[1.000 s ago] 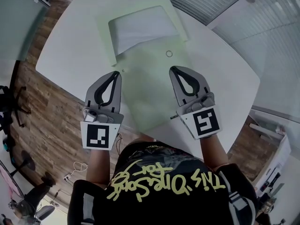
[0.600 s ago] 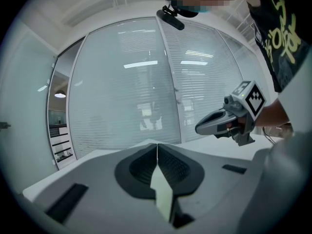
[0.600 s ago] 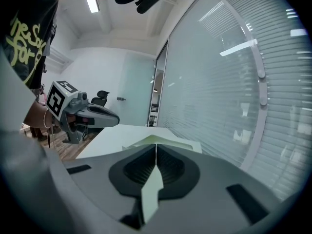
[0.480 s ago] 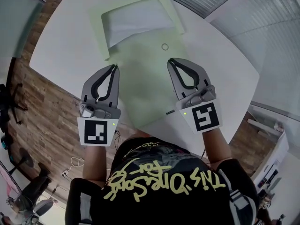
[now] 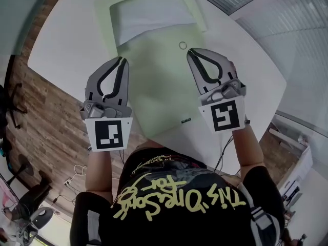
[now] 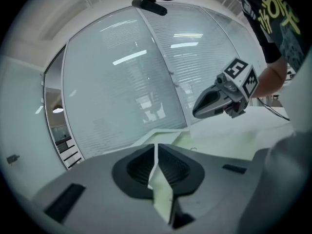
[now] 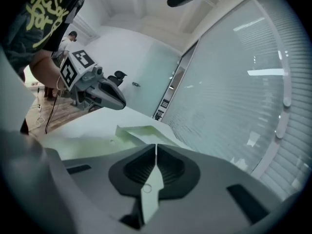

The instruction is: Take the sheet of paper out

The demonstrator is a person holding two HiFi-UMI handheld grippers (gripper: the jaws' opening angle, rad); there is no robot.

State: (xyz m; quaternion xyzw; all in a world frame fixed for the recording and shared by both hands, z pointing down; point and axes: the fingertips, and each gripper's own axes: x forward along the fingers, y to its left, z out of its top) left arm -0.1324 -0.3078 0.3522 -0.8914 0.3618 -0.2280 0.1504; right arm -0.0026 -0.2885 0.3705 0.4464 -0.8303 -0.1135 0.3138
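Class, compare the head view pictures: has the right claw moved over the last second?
Yes. The right claw has moved forward across the green folder; its tip now nearly reaches the small ring, which it was clearly short of before.

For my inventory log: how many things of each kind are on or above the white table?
Grippers: 2 (left gripper, right gripper)
Pale green folder: 1
White sheet of paper: 1
Total: 4
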